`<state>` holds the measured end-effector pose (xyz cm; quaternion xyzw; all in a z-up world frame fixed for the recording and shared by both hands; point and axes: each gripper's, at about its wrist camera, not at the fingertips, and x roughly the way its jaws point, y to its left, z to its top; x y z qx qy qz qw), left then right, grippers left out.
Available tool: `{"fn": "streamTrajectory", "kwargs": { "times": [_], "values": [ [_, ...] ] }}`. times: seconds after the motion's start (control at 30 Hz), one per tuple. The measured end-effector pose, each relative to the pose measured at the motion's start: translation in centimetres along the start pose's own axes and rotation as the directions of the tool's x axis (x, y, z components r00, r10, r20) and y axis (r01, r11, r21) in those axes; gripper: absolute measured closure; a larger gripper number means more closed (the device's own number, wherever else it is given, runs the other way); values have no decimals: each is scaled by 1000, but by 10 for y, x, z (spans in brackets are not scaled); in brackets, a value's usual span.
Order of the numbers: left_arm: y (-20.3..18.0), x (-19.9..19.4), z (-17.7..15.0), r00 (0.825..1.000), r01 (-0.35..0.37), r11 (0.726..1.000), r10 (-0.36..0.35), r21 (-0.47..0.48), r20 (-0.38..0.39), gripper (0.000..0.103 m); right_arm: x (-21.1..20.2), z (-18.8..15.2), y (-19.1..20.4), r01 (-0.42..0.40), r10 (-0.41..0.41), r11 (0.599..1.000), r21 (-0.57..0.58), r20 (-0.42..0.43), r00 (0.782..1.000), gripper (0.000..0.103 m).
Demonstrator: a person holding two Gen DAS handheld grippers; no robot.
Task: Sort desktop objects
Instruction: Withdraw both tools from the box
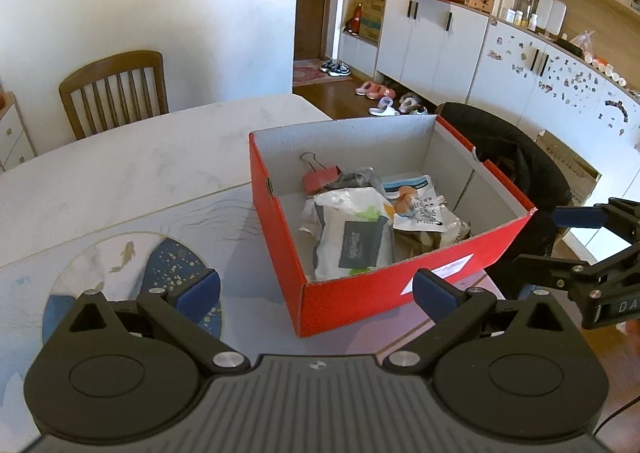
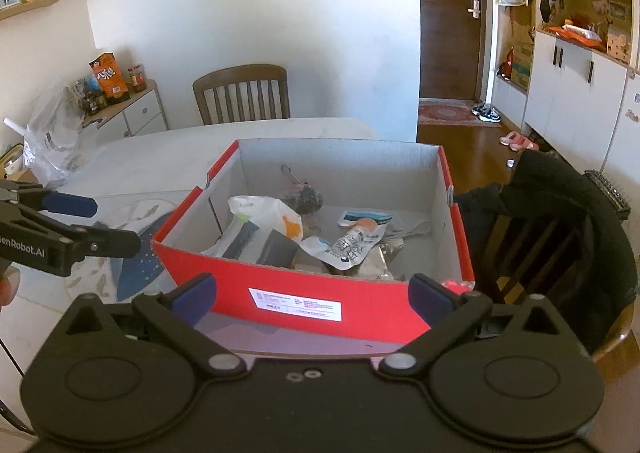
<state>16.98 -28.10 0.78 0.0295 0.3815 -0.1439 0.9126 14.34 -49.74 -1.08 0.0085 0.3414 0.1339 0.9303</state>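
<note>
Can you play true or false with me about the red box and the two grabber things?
1. The red box has its lid on. False: it is open on top.
2. A red binder clip lies inside the box. True.
3. The left gripper holds a packet. False: its jaws are open and hold nothing.
4. The right gripper is open too. True.
5. A wooden chair stands behind the table. True.
</note>
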Motion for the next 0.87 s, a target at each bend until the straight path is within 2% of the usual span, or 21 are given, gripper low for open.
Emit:
{"fn": "streamTrajectory", "kwargs": {
  "times": [0.87],
  "values": [
    [-7,-5,-11,1000,18,999,-17,48,-3,0,0,-2,13,-6,6,1000,10,10,1000,0]
  ]
}}
